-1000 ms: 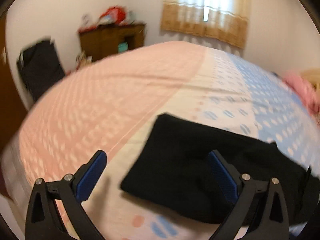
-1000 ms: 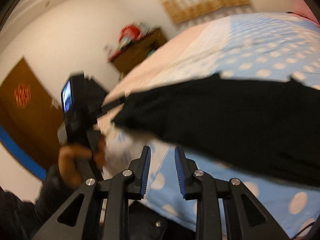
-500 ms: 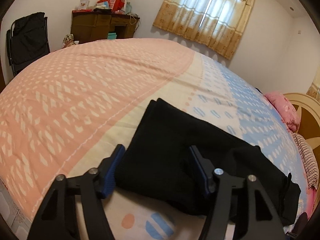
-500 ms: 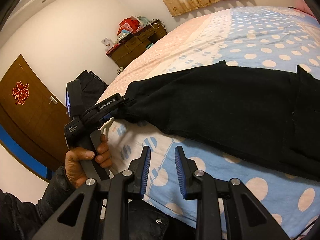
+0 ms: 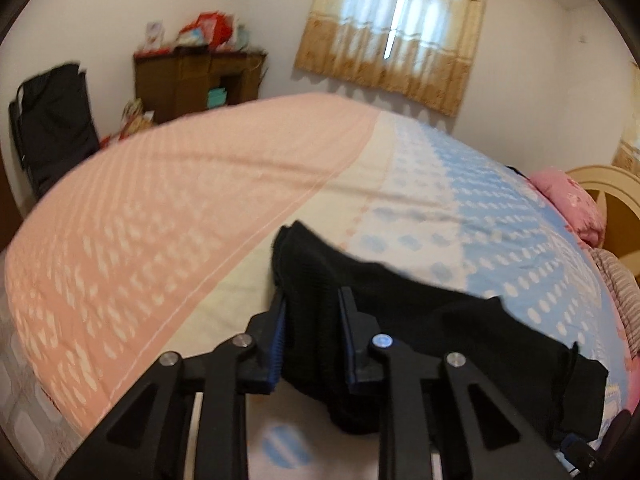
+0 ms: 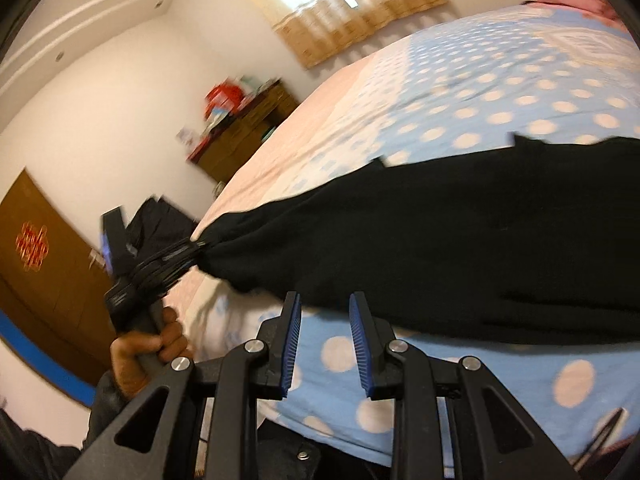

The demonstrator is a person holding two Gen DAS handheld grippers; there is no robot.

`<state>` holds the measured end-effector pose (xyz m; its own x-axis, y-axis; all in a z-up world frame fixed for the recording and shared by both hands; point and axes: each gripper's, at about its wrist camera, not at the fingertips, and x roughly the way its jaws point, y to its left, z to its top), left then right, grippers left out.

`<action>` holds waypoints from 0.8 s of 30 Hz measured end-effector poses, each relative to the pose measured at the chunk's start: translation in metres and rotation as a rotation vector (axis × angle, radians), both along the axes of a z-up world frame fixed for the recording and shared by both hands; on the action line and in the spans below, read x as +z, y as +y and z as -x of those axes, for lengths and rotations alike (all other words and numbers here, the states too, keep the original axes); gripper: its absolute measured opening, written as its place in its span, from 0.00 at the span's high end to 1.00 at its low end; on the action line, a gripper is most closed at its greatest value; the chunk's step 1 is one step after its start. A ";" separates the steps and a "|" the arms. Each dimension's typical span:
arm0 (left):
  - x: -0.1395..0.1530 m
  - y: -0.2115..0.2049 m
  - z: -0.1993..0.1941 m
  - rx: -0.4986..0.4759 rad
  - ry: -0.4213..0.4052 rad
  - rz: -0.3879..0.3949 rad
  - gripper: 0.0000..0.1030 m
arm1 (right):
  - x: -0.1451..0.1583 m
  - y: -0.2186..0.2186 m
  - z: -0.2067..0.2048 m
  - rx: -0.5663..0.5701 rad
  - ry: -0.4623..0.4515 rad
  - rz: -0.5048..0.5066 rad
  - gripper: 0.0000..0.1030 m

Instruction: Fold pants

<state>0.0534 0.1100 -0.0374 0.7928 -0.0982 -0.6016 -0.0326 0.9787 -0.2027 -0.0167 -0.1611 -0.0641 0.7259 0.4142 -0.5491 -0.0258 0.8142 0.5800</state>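
Black pants [image 5: 440, 332] lie along the near side of the bed [image 5: 180, 200], stretched out to the right. My left gripper [image 5: 312, 296] has the left end of the pants bunched between its blue pads, its jaws still closing, and that end is raised off the sheet. In the right wrist view, the left gripper [image 6: 192, 252] pinches the gathered tip of the pants [image 6: 440, 232], with a hand [image 6: 148, 344] on its handle. My right gripper [image 6: 326, 298] hovers at the pants' near edge. Its jaws stand a narrow gap apart with nothing between them.
A wooden cabinet [image 5: 200, 76] with clutter on top stands against the far wall, and a black bag [image 5: 52, 120] sits to its left. A pink pillow [image 5: 568, 200] and a headboard [image 5: 612, 188] are at the right. A brown door [image 6: 40, 260] is behind the person.
The left jaws went from wide apart to closed on the pants' end, which now lifts off the sheet. The right gripper slid sideways and rolled, its narrow gap unchanged.
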 end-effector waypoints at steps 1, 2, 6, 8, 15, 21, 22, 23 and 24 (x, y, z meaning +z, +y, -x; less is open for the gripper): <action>0.007 -0.007 0.001 -0.020 -0.020 -0.004 0.77 | -0.001 -0.007 0.005 -0.025 0.002 -0.007 0.74; 0.016 -0.017 0.003 -0.047 -0.045 -0.014 0.77 | -0.001 -0.014 0.010 -0.052 0.004 -0.014 0.74; 0.043 -0.069 0.019 -0.198 -0.140 -0.055 0.79 | -0.004 -0.048 0.032 -0.172 0.005 -0.038 0.74; 0.050 -0.105 0.032 -0.307 -0.179 -0.079 0.80 | -0.005 -0.066 0.041 -0.233 -0.001 -0.048 0.74; 0.028 -0.214 0.072 -0.648 -0.207 -0.149 0.93 | 0.004 -0.121 0.075 -0.415 -0.033 -0.054 0.74; -0.026 -0.279 0.096 -0.842 -0.111 -0.294 0.88 | 0.007 -0.145 0.095 -0.482 -0.034 -0.048 0.74; -0.033 -0.280 0.092 -0.850 -0.057 -0.300 0.88 | 0.006 -0.146 0.097 -0.481 -0.028 -0.053 0.74; -0.033 -0.278 0.092 -0.847 -0.039 -0.295 0.85 | 0.006 -0.147 0.099 -0.478 -0.026 -0.058 0.74; -0.030 -0.271 0.088 -0.837 -0.031 -0.278 0.85 | 0.007 -0.147 0.099 -0.474 -0.030 -0.061 0.74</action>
